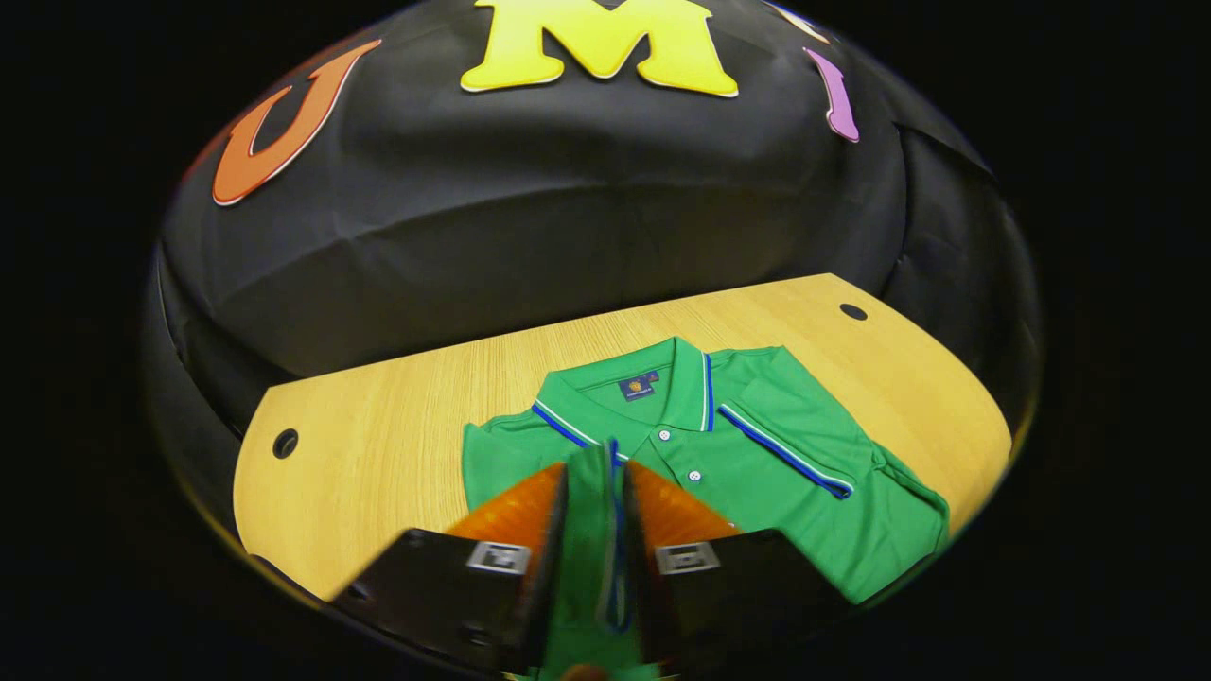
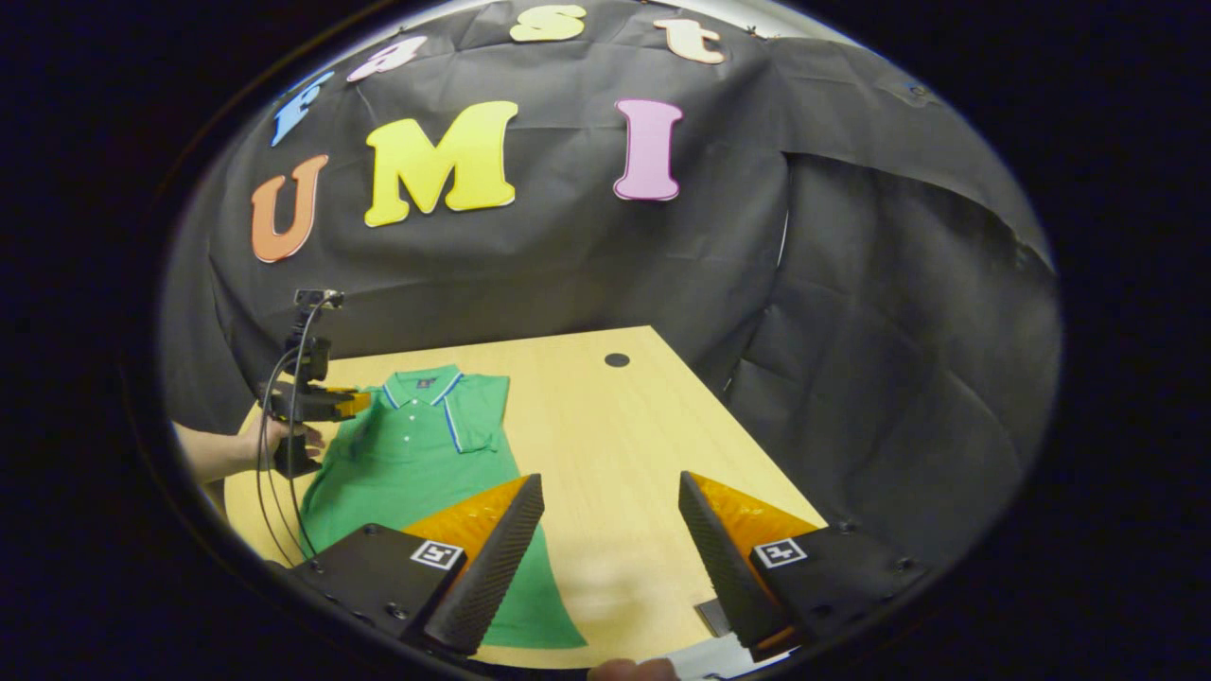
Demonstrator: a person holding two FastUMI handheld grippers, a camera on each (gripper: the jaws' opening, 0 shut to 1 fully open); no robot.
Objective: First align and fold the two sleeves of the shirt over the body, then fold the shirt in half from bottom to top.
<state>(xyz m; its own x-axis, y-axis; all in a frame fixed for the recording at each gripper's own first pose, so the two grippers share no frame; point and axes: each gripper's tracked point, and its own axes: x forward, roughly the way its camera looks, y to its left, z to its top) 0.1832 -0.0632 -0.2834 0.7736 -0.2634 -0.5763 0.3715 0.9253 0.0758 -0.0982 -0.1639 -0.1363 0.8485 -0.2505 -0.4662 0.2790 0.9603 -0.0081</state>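
A green polo shirt (image 1: pixel 757 473) with blue-and-white trim lies face up on the wooden table (image 1: pixel 397 445), collar toward the wall. One sleeve (image 1: pixel 785 445) is folded across the chest. My left gripper (image 1: pixel 596 473) is shut on the other sleeve (image 1: pixel 591 530), whose green cloth and blue trim show between the fingers, lifted near the collar. In the right gripper view the shirt (image 2: pixel 416 454) is at the left, with a hand (image 2: pixel 274 440) holding the left gripper (image 2: pixel 358 402) at its shoulder. My right gripper (image 2: pixel 607 482) is open over bare table, just right of the shirt's hem.
The table (image 2: pixel 615 426) has a round cable hole (image 2: pixel 617 359) near its far right corner and another (image 1: pixel 285 443) on the far left. Black cloth walls close in behind and to the right. A cable (image 2: pixel 274 492) hangs from the left gripper.
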